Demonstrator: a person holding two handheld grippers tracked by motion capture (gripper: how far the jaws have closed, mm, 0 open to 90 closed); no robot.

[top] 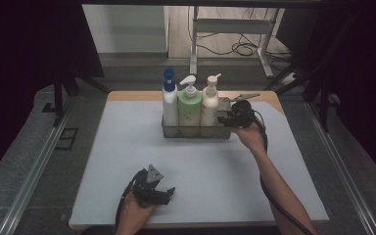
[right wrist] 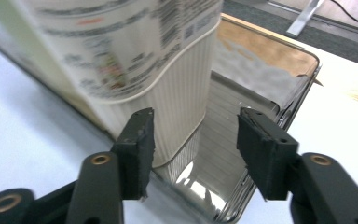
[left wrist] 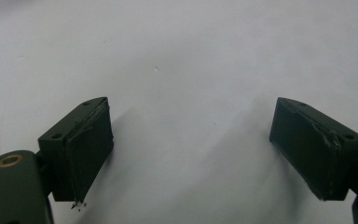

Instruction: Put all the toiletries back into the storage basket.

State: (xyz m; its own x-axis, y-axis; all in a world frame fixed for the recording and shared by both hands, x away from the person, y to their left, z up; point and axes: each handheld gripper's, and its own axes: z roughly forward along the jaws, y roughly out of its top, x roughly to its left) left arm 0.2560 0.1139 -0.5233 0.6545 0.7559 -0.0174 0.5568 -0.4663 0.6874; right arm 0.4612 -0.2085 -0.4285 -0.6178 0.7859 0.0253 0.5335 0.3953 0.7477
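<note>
Left gripper [top: 169,192] is sitting nearest the camera in the high view, resting low over the white table [top: 127,161] near its front edge, held by the person's left hand [top: 136,211]. Jaws are standing wide apart with nothing between them; left gripper view is showing bare white surface under the pads [left wrist: 88,149].

Right gripper [top: 223,118] is reaching up to the right end of the clear tray [top: 196,133] at the far middle of the table. Its jaws are standing partly open, straddling the tray's end wall [right wrist: 223,196]; not clamping anything that I can see.

Tray is holding three upright pump bottles in a row: blue-capped white bottle [top: 169,100] on the left, green bottle [top: 189,105] in the middle, cream bottle [top: 210,100] on the right. Cream bottle [right wrist: 135,60] is standing just ahead of the right gripper's jaws, looking blurred in the right gripper view. Grippers are sitting well apart.
</note>
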